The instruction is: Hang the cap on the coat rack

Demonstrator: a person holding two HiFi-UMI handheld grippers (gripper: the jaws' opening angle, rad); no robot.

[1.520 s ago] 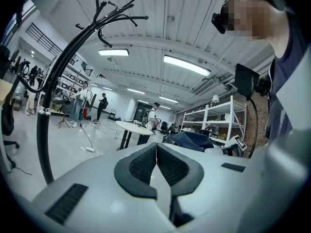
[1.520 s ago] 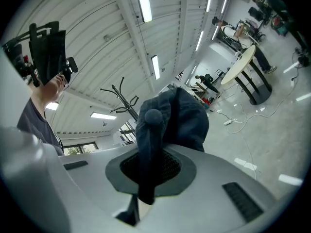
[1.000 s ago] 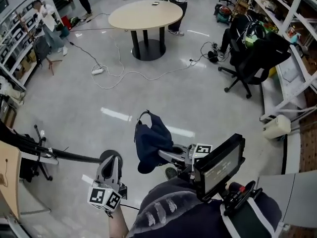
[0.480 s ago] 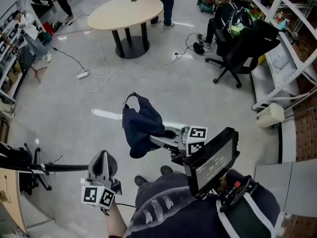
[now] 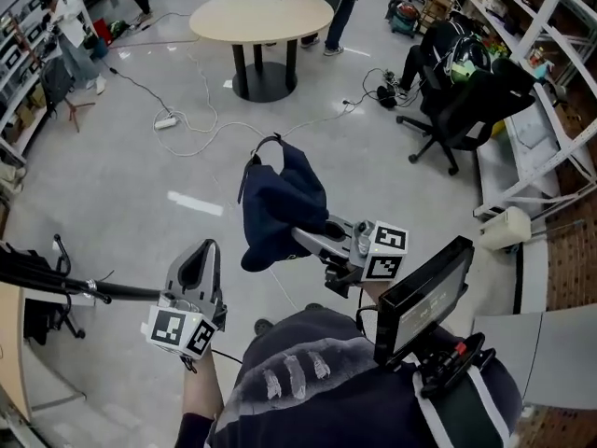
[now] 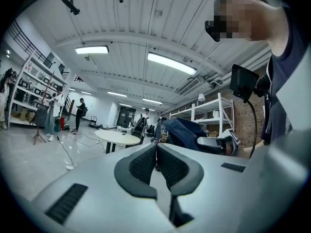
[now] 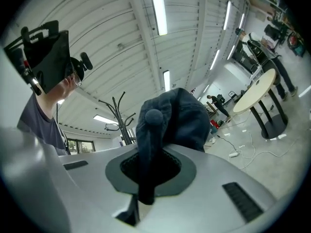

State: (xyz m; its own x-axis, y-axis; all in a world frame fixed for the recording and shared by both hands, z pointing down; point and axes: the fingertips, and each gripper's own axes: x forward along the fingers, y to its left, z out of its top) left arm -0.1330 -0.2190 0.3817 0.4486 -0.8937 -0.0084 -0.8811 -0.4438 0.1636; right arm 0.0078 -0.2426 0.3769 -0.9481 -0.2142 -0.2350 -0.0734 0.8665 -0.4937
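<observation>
My right gripper [image 5: 312, 241] is clamped tight on the navy cap [image 5: 278, 203], and my left gripper [image 5: 203, 255] has its jaws pressed together on nothing.

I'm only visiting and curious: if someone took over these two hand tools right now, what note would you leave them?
Left gripper: shut, empty.
Right gripper: shut on the dark blue cap, held up in the air.
Coat rack: stands behind the cap in the right gripper view; the cap is not on it.
Done: cap is in the grip.
Left: bring it to the rack and hang it on a hook.
</observation>
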